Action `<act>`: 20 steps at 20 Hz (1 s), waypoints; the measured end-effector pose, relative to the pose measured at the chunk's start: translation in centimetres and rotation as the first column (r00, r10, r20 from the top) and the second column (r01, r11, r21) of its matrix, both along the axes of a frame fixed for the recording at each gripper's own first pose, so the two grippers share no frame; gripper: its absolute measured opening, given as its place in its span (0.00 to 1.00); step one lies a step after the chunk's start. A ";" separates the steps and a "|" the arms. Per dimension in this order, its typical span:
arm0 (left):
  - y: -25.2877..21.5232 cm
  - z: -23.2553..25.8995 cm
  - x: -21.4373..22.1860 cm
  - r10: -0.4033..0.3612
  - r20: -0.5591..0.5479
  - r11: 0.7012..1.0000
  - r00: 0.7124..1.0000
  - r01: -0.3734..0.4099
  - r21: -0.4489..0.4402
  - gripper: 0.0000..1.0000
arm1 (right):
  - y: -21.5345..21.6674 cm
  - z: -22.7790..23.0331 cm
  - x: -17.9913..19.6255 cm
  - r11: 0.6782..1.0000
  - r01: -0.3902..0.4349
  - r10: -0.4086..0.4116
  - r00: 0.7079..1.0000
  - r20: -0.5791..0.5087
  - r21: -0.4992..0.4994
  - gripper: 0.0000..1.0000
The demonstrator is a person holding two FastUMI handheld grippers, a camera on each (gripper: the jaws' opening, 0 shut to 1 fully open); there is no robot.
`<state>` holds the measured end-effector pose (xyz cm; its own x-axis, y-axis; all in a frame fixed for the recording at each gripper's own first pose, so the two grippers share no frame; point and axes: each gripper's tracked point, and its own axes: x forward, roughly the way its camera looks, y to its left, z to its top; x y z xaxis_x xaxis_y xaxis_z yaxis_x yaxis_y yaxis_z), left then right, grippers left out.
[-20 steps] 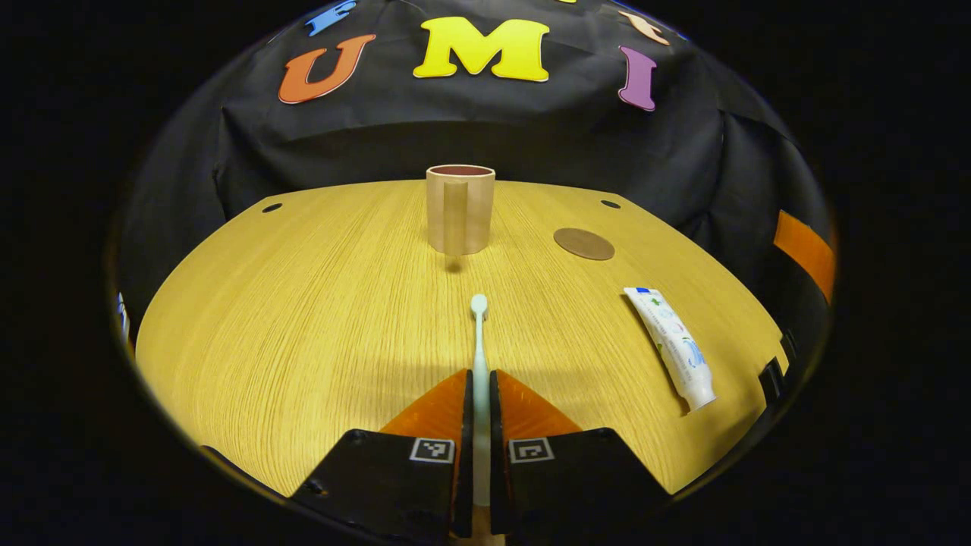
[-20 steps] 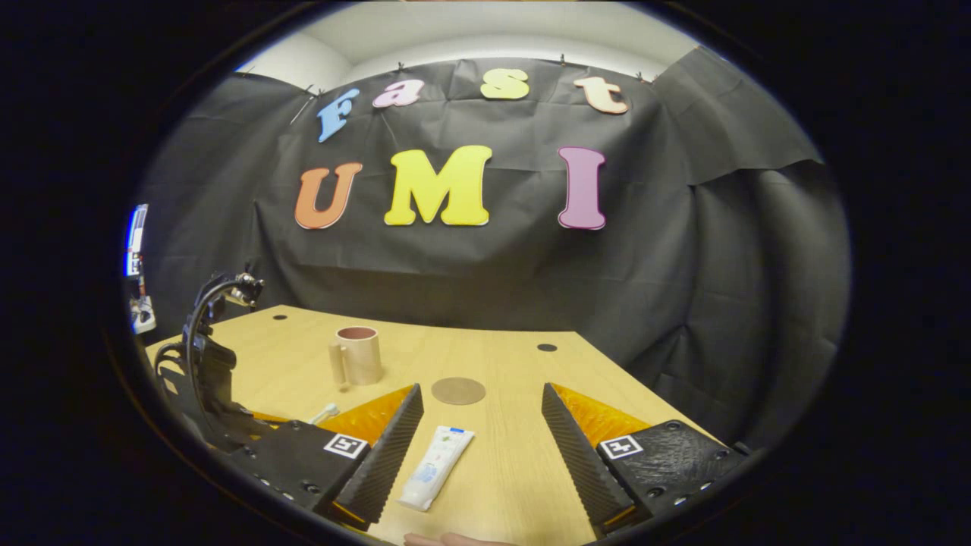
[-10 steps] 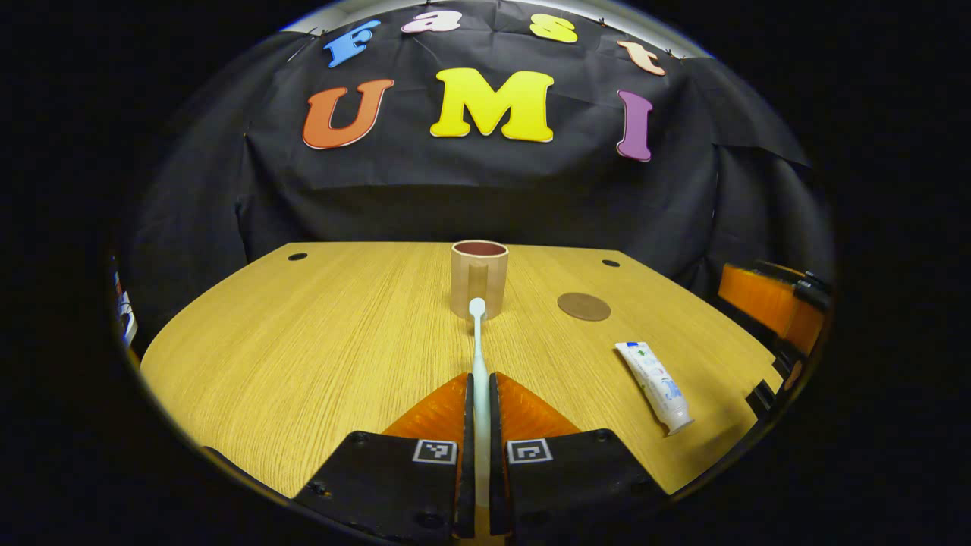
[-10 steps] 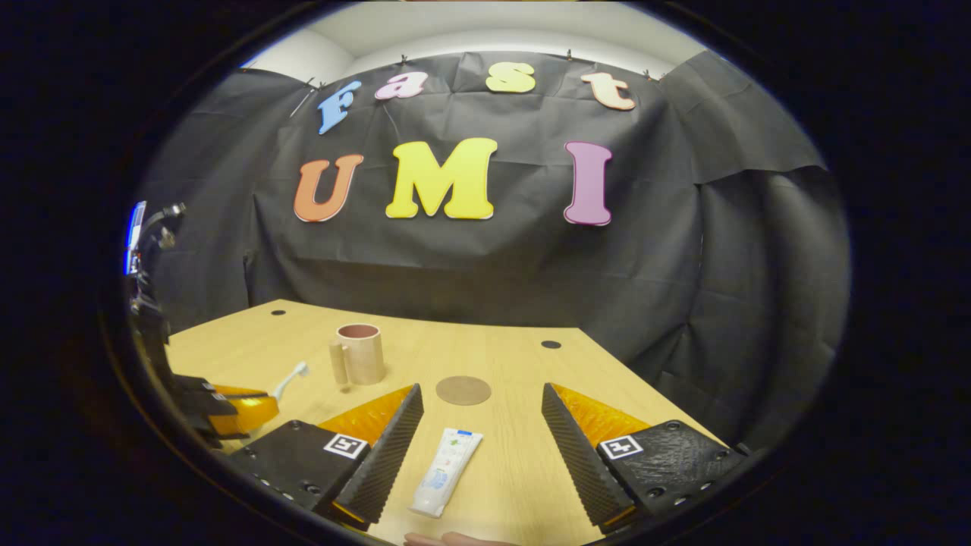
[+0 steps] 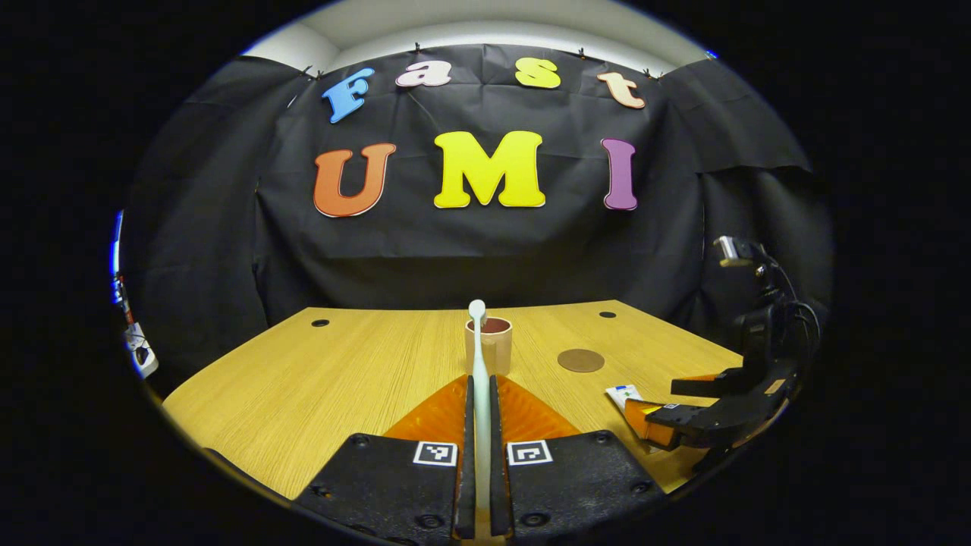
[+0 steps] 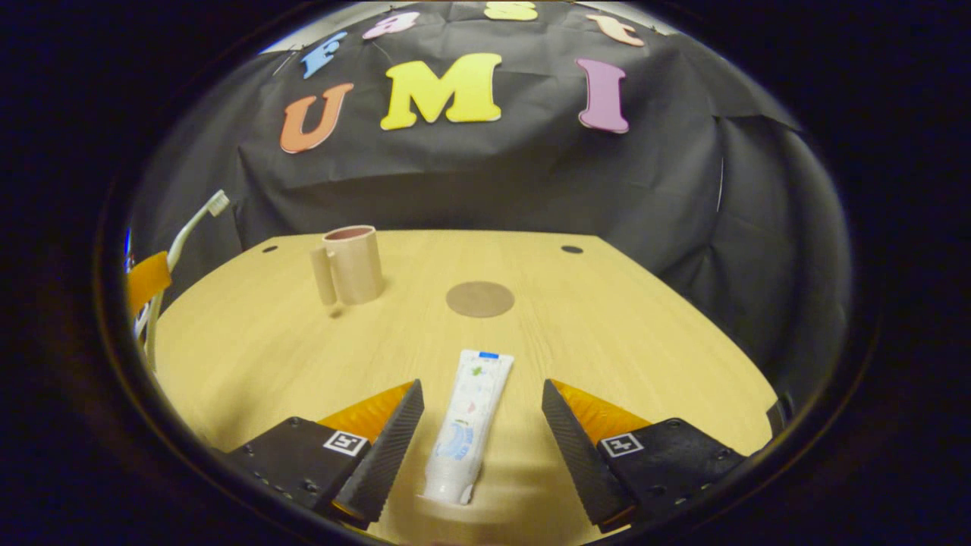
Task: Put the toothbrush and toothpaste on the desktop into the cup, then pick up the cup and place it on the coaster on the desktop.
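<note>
- Pale plastic toothbrush (image 5: 478,341) is clamped between the two closed fingers of the left gripper (image 5: 479,425), its head sticking out forward and lined up with the cup (image 5: 489,345) in the left gripper view; in the right gripper view it shows at the far left, raised off the table (image 6: 607,341) and tilted head-up.
- Cup stands upright toward the far side of the table, handle facing the near left in the right gripper view; the round coaster (image 6: 479,299) lies flat just to its right, apart from it.
- Toothpaste (image 6: 466,425) lies flat on the table between the wide-open fingers of the right gripper (image 6: 482,432), cap end nearest the camera; neither finger touches it yet as far as I can tell.
- Risk with the brush: it is long and held near its handle end, so a small wrist twist swings the head wide; it could strike the rim rather than drop inside, and a knock might tip or slide the light-looking cup toward the coaster.
- Risk on release: let go while tilted, the brush may lever over the rim and fall out.
- Risk with the tube: it lies slightly slanted across the gap; closing on it off-centre could spin it or squeeze it out, and a soft tube pinched hard may buckle.
- Both grippers will converge on one cup; they could collide if they arrive together.
</note>
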<state>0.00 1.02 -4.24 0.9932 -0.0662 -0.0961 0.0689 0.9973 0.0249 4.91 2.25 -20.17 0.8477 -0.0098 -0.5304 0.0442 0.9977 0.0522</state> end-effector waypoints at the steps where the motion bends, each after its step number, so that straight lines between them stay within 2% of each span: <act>1: 0.1 0.0 0.1 0.003 0.000 1.000 1.000 -0.003 -0.002 0.10 | 0.1 -0.7 -0.1 1.000 0.001 -0.001 1.000 -0.028 0.022 0.94; 2: 0.3 0.0 0.2 0.009 -0.001 1.000 1.000 -0.009 -0.002 0.10 | 0.3 -1.1 -0.2 0.999 0.002 0.000 0.999 -0.047 0.046 0.92; 3: 0.3 -0.1 0.2 0.008 -0.001 1.000 1.000 -0.008 -0.006 0.10 | 0.5 -1.5 -0.2 0.998 0.007 -0.003 0.998 -0.068 0.057 0.84; 4: 0.2 -0.1 0.4 0.004 0.000 1.000 1.000 -0.004 -0.007 0.10 | 0.7 -1.5 -0.2 0.998 0.004 0.001 0.997 -0.073 0.066 0.81; 5: 0.7 0.0 0.5 0.008 0.004 1.000 1.000 -0.007 -0.004 0.10 | 0.9 -1.5 0.1 0.998 0.004 0.001 0.998 -0.070 0.062 0.72; 6: 1.2 0.0 0.7 0.019 0.005 1.000 1.000 -0.019 -0.004 0.10 | 1.4 -1.8 0.1 0.998 -0.013 0.018 0.997 -0.077 0.064 0.69; 8: 1.1 -0.1 0.8 0.021 -0.002 1.000 1.000 -0.021 -0.009 0.10 | 1.5 -1.8 0.1 0.997 -0.028 0.035 0.996 -0.087 0.074 0.53; 9: 0.9 -0.1 0.7 0.024 -0.005 1.000 1.000 -0.024 -0.014 0.10 | 1.5 -1.7 0.2 0.996 -0.037 0.044 0.995 -0.084 0.085 0.40; 10: 0.9 0.0 0.7 0.027 -0.008 0.999 1.000 -0.028 -0.019 0.10 | 1.7 -1.8 0.3 0.995 -0.045 0.053 0.995 -0.087 0.094 0.40; 13: 1.7 -0.2 1.5 0.046 -0.011 0.999 0.999 -0.046 -0.025 0.10 | 2.2 -1.1 0.1 0.984 -0.097 0.104 0.994 -0.043 0.152 0.27; 17: 1.7 0.6 2.7 0.045 -0.012 0.998 0.999 -0.045 -0.045 0.10 | 1.9 2.1 0.3 0.980 -0.135 0.116 0.985 0.127 0.149 0.29; 20: 1.4 0.9 4.1 0.034 -0.032 0.998 0.999 -0.036 -0.060 0.10 | 1.5 4.8 0.0 0.977 -0.148 0.113 0.969 0.219 0.152 0.27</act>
